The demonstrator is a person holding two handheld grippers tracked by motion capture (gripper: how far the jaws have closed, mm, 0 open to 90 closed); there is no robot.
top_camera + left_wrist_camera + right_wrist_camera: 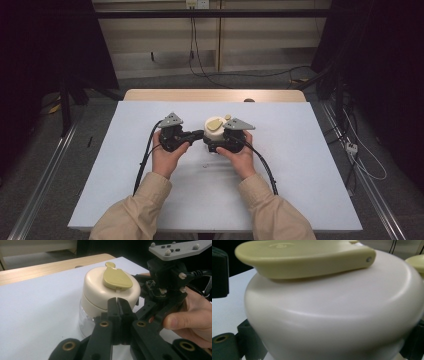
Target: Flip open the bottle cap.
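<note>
Jar [100, 302] gripped between right tongs [218, 145], left tongs [117, 305] closed, empty, touching its lid [110, 293].

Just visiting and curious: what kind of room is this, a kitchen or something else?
Probably a lab or recording studio, not a kitchen: a bare white table, loose cables on the floor, dark curtains at the sides, and one jar being handled.

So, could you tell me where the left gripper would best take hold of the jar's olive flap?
Probably at the flap's broad rounded end, coming in level from the left gripper's side. That end overhangs the cream lid and faces the shut jaws, while the narrow end looks hinged. The right gripper seems to straddle the jar.
</note>
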